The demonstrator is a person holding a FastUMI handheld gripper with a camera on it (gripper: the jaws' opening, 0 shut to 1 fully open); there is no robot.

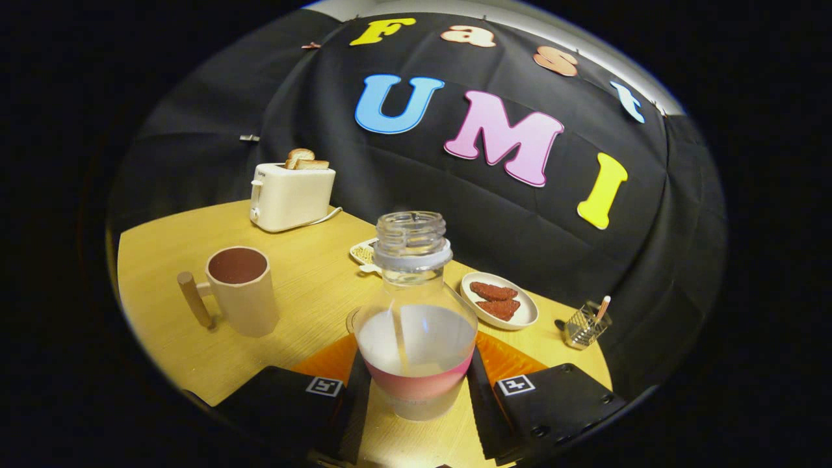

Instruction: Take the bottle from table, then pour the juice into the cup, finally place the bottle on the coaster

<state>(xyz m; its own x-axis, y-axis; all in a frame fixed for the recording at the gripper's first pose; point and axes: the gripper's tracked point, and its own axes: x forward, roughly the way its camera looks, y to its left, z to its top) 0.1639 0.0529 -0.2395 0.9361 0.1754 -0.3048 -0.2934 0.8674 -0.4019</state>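
While the tongs (pixel 416 390) squeeze the bottle (pixel 416 325), the take step looks done; next, tip it toward the cup (pixel 239 291) at ten o'clock.

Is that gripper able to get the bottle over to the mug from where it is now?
Probably yes. The gripper has its fingers against both sides of the bottle, and only bare table lies between it and the mug.
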